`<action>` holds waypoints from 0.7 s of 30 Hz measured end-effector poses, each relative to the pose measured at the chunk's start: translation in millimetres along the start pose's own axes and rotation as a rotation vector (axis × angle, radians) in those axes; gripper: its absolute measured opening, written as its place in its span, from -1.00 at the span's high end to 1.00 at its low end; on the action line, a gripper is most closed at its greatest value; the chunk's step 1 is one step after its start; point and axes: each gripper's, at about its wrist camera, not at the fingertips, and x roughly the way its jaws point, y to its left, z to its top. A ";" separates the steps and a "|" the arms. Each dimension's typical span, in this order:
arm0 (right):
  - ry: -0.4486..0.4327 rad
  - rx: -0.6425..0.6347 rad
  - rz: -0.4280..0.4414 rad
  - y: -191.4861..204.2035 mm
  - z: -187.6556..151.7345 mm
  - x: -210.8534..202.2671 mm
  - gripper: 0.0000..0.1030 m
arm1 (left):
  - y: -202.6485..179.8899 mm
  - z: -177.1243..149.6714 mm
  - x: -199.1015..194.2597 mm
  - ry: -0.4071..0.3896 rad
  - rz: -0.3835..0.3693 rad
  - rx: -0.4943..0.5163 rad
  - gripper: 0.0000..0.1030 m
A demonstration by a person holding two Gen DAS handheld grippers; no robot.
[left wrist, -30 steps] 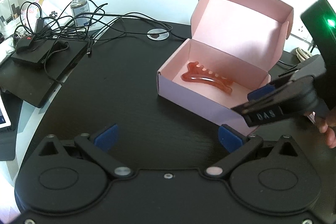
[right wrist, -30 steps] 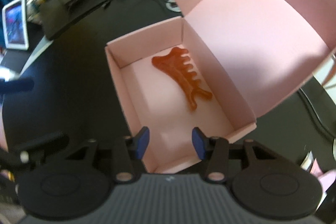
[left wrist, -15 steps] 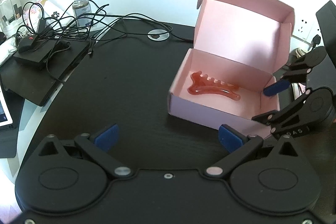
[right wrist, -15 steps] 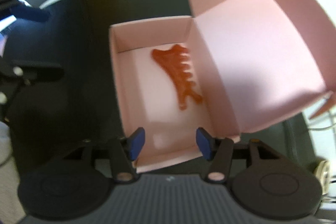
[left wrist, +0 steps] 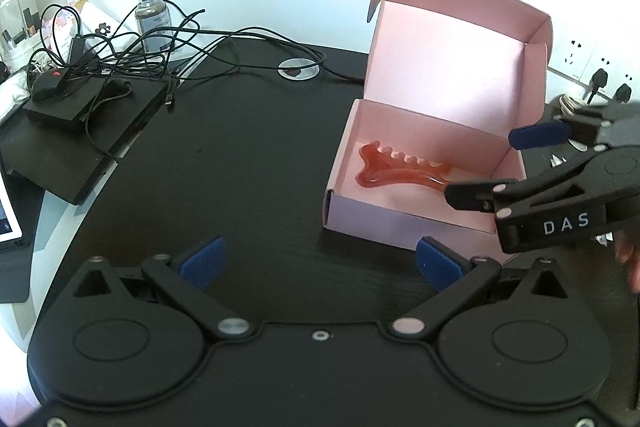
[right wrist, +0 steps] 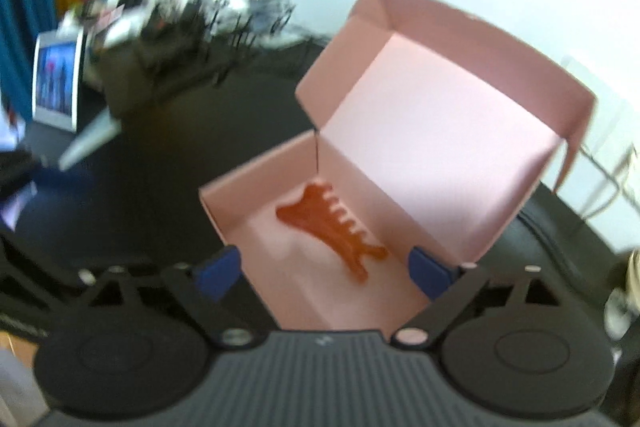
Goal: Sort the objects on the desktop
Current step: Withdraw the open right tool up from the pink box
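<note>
An open pink box (left wrist: 400, 223) stands on the black desk with its lid (left wrist: 452, 67) upright. A red comb-shaped piece (left wrist: 400, 171) lies flat on its floor. My left gripper (left wrist: 320, 259) is open and empty, low over the desk in front of the box. My right gripper (left wrist: 484, 167) hovers over the box's right end, its jaws opening wide with nothing pressed between them. In the right wrist view the gripper (right wrist: 325, 273) straddles the near end of the box (right wrist: 256, 171), and the red piece (right wrist: 332, 227) lies free just beyond its pads.
A black device (left wrist: 80, 115) under a tangle of cables (left wrist: 132, 47) sits at the back left, with a bottle (left wrist: 150, 19) behind it. A tablet (right wrist: 56, 83) stands at the left edge. A metal grommet (left wrist: 298, 71) and wall sockets (left wrist: 600, 75) lie behind the box.
The right gripper's jaws have spread much wider and it has lifted back from the box. The box slid slightly rightward early on. The red piece stays inside; the left gripper is unmoved.
</note>
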 end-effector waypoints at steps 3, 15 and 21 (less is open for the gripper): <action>-0.077 0.109 -0.004 2.2 -12.5 -6.3 -0.82 | 0.1 -0.1 -1.9 -0.005 0.012 0.009 -1.00; -0.294 0.398 -0.205 15.7 -73.3 -56.4 -0.98 | 0.4 -3.8 -11.0 -0.013 -0.015 0.076 -1.00; -0.280 0.427 -0.325 34.0 -103.6 -78.8 -0.98 | -4.3 -8.9 -15.4 -0.016 -0.073 0.106 -1.00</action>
